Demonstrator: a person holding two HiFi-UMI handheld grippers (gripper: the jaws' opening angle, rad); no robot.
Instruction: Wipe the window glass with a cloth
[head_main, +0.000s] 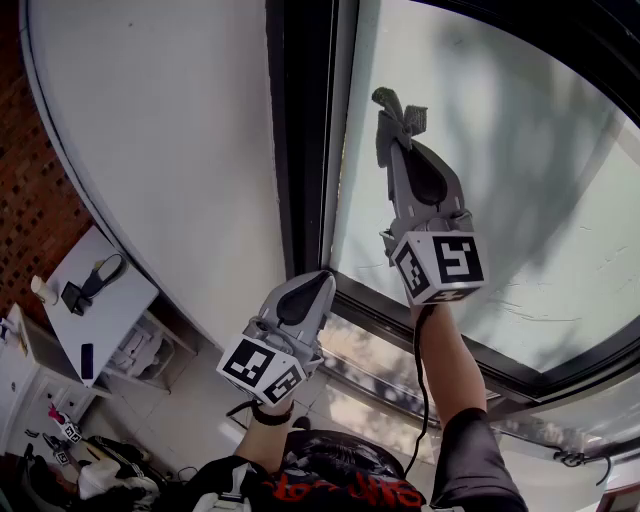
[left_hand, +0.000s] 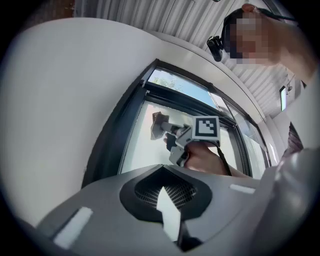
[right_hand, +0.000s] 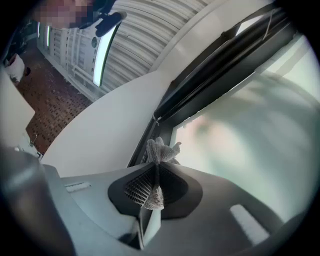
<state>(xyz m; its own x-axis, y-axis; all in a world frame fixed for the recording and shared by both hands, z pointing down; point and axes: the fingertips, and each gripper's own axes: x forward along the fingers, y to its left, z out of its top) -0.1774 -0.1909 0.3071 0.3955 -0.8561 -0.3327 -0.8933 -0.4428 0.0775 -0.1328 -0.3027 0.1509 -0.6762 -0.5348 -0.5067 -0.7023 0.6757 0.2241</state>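
Well, only pinching cloth (right_hand: 160, 150) thinly w/ right gripper (head_main: 393, 142), left gripper (head_main: 320, 282) clamped empty; prob slips out, scrapes window glass (head_main: 520, 180) if pushed hard.

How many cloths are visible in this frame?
1. The cloth is pinched in the right gripper's jaws, raised at the window glass beside the dark frame. The left gripper's shut jaws hold none. More could be out of view.

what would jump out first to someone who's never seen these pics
The right gripper is raised against the window glass, close to the dark frame. A crumpled grey cloth is pinched between its fingers. The left gripper hangs lower by the frame's bottom corner, shut and empty.
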